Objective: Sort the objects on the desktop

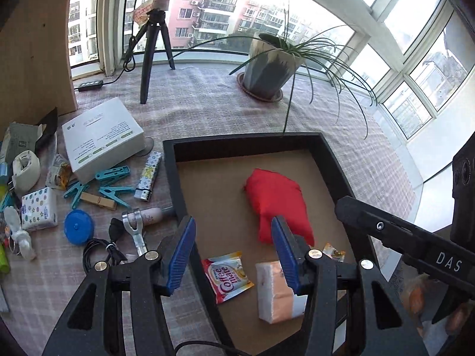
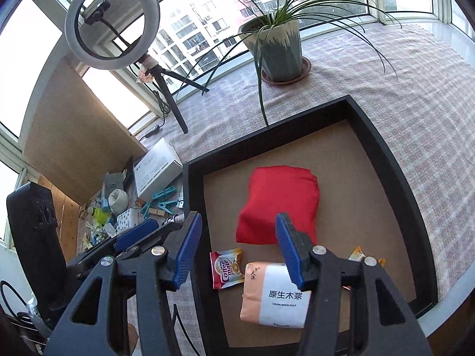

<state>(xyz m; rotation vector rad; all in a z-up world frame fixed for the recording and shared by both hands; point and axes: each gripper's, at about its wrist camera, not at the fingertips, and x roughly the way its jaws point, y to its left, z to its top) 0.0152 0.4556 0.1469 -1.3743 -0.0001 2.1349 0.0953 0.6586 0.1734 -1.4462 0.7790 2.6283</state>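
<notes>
A black-rimmed tray (image 1: 237,139) with a brown floor holds a red cloth pouch (image 1: 276,195), a Coffee mate sachet (image 1: 227,277), a peach tissue pack (image 1: 276,293) and a small orange sachet (image 1: 334,252). My left gripper (image 1: 233,228) hovers open over the tray's near left edge, nothing between its blue pads. In the right wrist view my right gripper (image 2: 237,228) is open and empty above the same tray (image 2: 386,154), near the red pouch (image 2: 279,198) and tissue pack (image 2: 276,293). Loose items lie left of the tray: blue pegs (image 1: 112,175), a lighter (image 1: 148,176), a blue lid (image 1: 78,227).
A white box (image 1: 101,139), tape roll (image 1: 25,169), patterned tissue pack (image 1: 38,207), pink tube (image 1: 151,215) and black cable (image 1: 98,252) crowd the left. A potted plant (image 1: 267,68) and ring-light tripod (image 1: 154,44) stand behind. A wooden board (image 1: 35,44) leans far left.
</notes>
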